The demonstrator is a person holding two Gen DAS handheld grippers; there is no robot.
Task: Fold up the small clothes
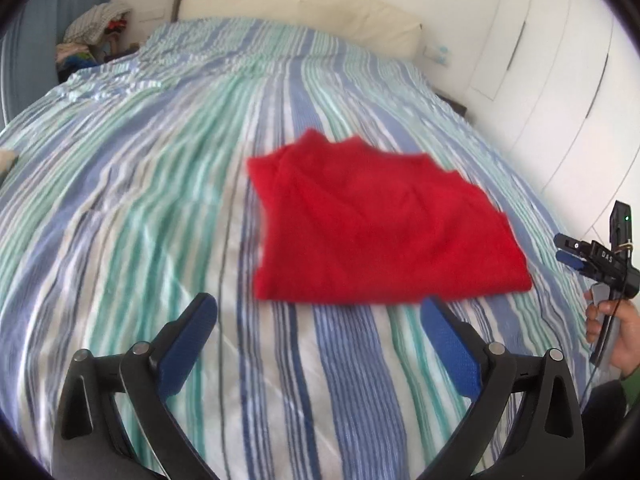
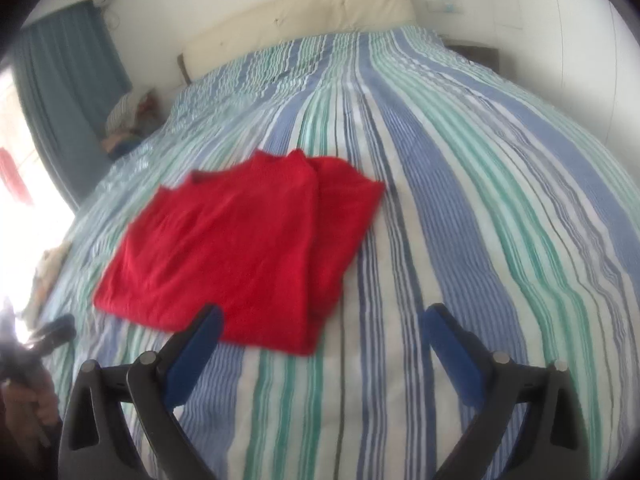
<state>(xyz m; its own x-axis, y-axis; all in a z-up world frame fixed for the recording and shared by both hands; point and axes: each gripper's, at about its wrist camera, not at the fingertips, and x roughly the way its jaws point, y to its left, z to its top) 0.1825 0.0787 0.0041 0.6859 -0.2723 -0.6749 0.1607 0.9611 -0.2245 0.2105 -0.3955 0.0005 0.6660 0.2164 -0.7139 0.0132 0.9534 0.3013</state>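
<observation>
One folded red garment (image 1: 372, 224) — neckline toward the headboard (image 1: 304, 8).

Left gripper (image 1: 318, 314) jaws wide apart; right gripper (image 2: 322, 322) likewise, both empty.

Bright daylight, soft focus, heavy fisheye bending.

You get blown-out glare from the window (image 2: 16, 184) at the right wrist view's left edge, washing out the left gripper (image 2: 52, 334) there. Motion blur smears the red garment (image 1: 372, 224) and the striped bedcover (image 1: 140, 208) in both views. Shadows are faint; black vignette rings every corner, and the bed's edges bow.
</observation>
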